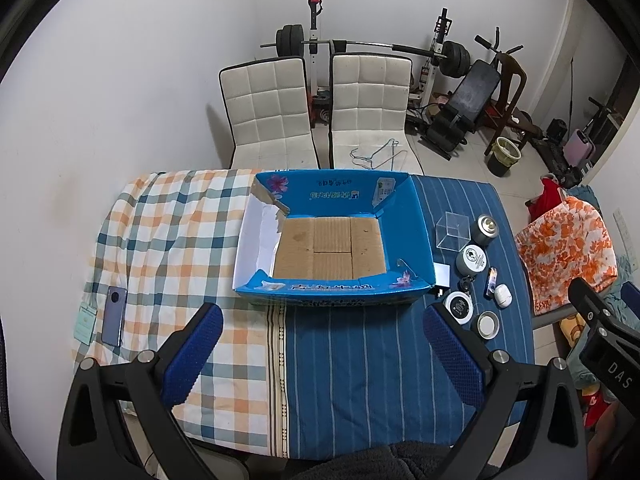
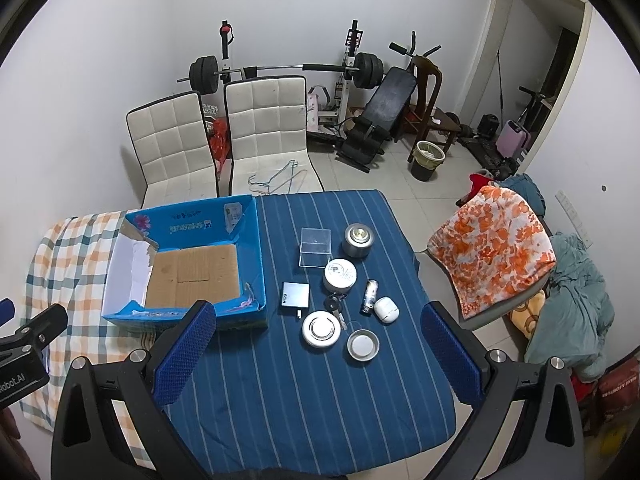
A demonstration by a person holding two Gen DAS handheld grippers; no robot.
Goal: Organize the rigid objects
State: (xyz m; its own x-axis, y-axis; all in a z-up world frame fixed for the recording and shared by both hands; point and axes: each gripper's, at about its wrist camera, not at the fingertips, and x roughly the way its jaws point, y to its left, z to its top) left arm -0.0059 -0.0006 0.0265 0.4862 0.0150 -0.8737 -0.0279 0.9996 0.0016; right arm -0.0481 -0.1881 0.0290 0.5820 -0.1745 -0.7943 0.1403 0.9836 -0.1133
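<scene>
An open blue cardboard box (image 1: pixel 334 294) (image 2: pixel 248 240) with a bare brown floor sits mid-table. To its right on the blue striped cloth lie several small items: a clear plastic cube (image 2: pixel 315 253), a metal canister (image 2: pixel 357 240), a round white tin (image 2: pixel 339 275), a grey charger (image 2: pixel 295 293), keys (image 2: pixel 333 303), a lighter (image 2: pixel 370 297), a white earbud case (image 2: pixel 386 310), a round white disc (image 2: pixel 320 329) and a metal lid (image 2: pixel 362 345). My left gripper (image 1: pixel 323 348) is open and empty, in front of the box. My right gripper (image 2: pixel 318 350) is open and empty, above the items.
A phone (image 1: pixel 114 315) and a card lie on the checked cloth at the left. Two white chairs (image 1: pixel 316 108) stand behind the table. A chair draped with orange-patterned cloth (image 2: pixel 492 248) stands at the right. Gym equipment lines the back wall.
</scene>
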